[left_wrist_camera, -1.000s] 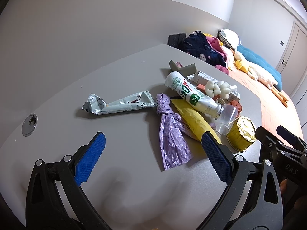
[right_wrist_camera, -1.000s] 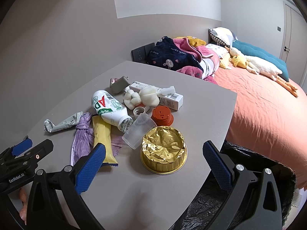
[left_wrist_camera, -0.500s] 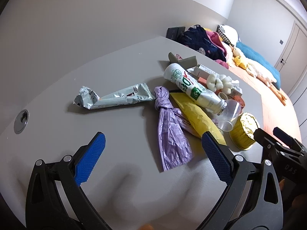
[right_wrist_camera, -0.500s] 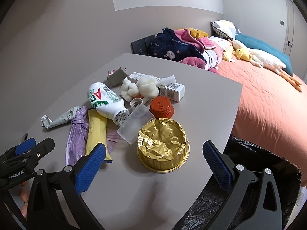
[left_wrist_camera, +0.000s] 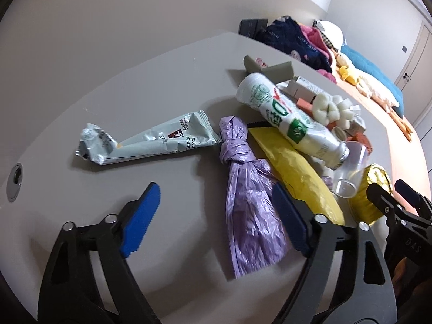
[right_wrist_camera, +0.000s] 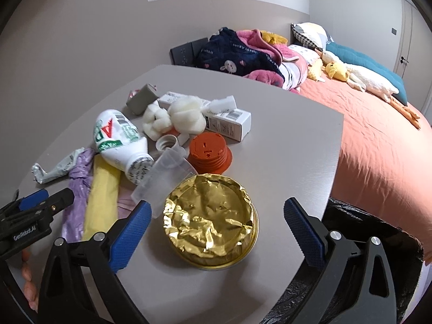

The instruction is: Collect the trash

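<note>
1. The left gripper (left_wrist_camera: 216, 218) is hovering low over the table (left_wrist_camera: 113, 102) with its jaws spread wide and holding nothing; the knotted purple bag (left_wrist_camera: 248, 197) is lying flat between its fingers, closer to the right-hand finger.
2. The right gripper (right_wrist_camera: 216, 226) is also gaping and empty, with the gold foil tin (right_wrist_camera: 212, 220) sitting between its fingers, touching neither.
3. To do this well, I judge each hand should be centring on 1 item before closing: the bag near its knot, the tin across its rim, gently, since foil crumples.
4. The yellow packet (right_wrist_camera: 101, 197) is lying against the bag, so the left grip risks dragging both.
5. The rest of the trash is sitting clustered beyond: a white bottle (left_wrist_camera: 291, 121), a silver wrapper (left_wrist_camera: 145, 140), a clear cup (right_wrist_camera: 164, 178) and orange lids (right_wrist_camera: 209, 151).
6. A black bin bag (right_wrist_camera: 359, 248) is standing open just beside the table's edge, on the right.
7. The grey table is smooth; a bed (right_wrist_camera: 378, 140) with an orange cover is lying behind it.
</note>
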`<action>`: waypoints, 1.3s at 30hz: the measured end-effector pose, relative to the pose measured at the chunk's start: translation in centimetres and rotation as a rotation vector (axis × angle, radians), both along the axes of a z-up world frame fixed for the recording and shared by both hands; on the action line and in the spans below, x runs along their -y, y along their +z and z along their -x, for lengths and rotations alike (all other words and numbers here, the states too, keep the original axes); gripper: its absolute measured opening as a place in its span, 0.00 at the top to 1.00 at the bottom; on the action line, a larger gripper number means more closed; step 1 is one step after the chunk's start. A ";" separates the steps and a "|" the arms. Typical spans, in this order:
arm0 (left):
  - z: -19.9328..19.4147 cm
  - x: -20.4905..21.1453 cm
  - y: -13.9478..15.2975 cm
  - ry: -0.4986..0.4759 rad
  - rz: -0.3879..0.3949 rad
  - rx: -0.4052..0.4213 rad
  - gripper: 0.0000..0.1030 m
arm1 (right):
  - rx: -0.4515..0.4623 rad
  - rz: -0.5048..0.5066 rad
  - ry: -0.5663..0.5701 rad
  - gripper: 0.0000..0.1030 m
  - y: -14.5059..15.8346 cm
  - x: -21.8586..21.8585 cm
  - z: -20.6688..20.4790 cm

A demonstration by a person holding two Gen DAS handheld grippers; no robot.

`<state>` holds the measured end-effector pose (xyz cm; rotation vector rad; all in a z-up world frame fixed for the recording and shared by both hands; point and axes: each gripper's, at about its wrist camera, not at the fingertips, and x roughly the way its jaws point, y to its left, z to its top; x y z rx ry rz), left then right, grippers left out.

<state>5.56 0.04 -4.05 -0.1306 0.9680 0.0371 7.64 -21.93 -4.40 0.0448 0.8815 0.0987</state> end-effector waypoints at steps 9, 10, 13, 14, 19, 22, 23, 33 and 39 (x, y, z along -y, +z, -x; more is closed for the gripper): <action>-2.3 0.6 -1.3 -0.022 -0.001 -0.022 0.33 | -0.026 0.030 0.017 0.22 -1.6 -0.7 -1.0; -2.4 0.7 -1.3 -0.025 -0.010 -0.017 0.39 | -0.034 0.029 0.018 0.28 -1.8 -0.7 -1.1; -2.6 1.1 -1.2 -0.034 -0.025 -0.012 0.59 | -0.029 0.034 0.025 0.29 -1.9 -0.7 -1.1; -2.6 1.1 -1.2 -0.034 -0.020 -0.010 0.68 | -0.027 0.025 0.028 0.29 -1.9 -0.7 -0.9; -2.3 0.6 -1.0 -0.024 0.022 0.003 0.91 | -0.018 -0.005 0.036 0.29 -1.5 -0.5 -0.2; -1.4 0.4 0.0 0.004 0.009 0.038 0.92 | -0.008 -0.015 0.040 0.29 -0.9 -0.4 0.2; -1.0 0.2 0.4 0.014 0.006 0.050 0.92 | -0.002 -0.019 0.043 0.29 -0.6 -0.4 0.5; 1.8 0.1 4.4 0.025 0.018 0.134 0.92 | 0.052 -0.039 0.051 0.29 2.7 -0.1 2.8; 3.6 1.4 6.9 0.006 0.026 0.192 0.94 | 0.093 -0.051 0.039 0.29 4.8 1.1 4.7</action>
